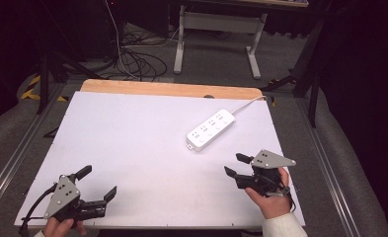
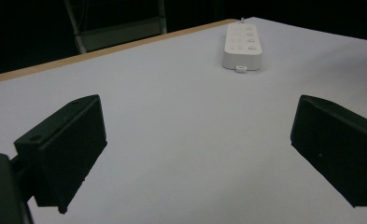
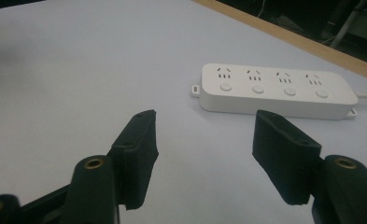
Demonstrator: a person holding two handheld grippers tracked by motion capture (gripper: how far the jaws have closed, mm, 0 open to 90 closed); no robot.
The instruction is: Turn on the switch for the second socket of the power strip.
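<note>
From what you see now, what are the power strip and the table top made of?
Power strip: probably hard white plastic, smooth and slightly glossy, with moulded sockets and round buttons.
Table top: a flat, matte white surface, perhaps laminate or a sheet; the pictures leave it open. Its far edge looks like light wood, bare and tan.

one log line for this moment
left tongs: open, empty | right tongs: open, empty | power strip: on white table, untouched, nearer right tongs
</note>
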